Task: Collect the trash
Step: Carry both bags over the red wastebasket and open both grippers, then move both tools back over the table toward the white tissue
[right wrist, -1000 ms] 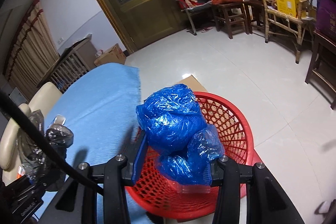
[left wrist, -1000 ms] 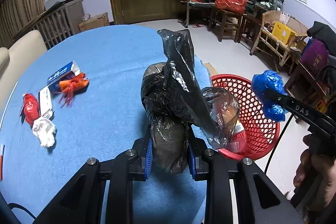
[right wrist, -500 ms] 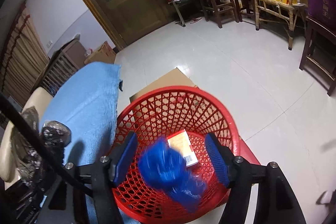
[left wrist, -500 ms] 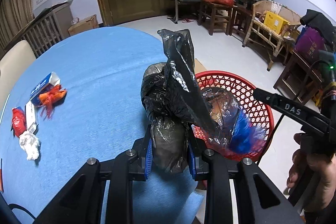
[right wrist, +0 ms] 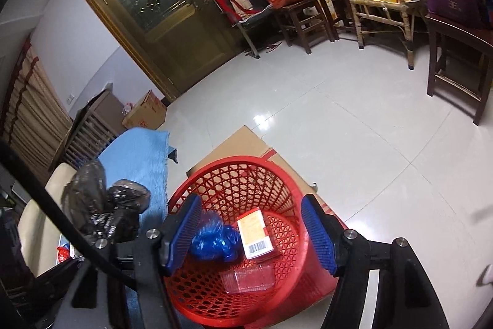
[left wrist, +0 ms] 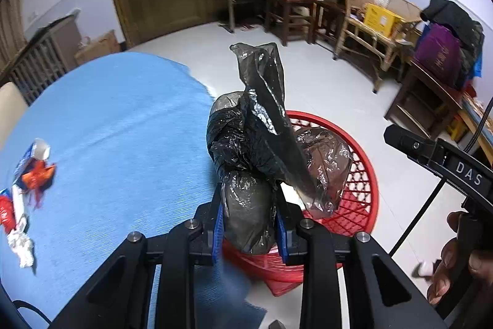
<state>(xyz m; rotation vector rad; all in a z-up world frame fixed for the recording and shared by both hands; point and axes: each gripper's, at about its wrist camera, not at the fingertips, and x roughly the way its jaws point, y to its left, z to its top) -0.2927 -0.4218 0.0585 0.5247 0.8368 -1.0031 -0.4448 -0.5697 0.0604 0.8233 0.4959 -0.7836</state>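
Note:
My left gripper is shut on a crumpled black plastic bag, held at the table's edge above the red mesh basket. In the right wrist view my right gripper stands open over the red basket with nothing between its pads. A blue plastic bag lies inside the basket beside an orange carton and a clear plastic box. The black bag shows at the left of that view.
Several bits of litter lie on the blue tablecloth at the left. The basket stands on flattened cardboard on the tiled floor. Wooden chairs, stools and a door line the far wall. A hand holds the other gripper at right.
The right gripper opened and the blue bag dropped into the red basket. My left gripper carried the black bag rightward, from over the table towards the basket.

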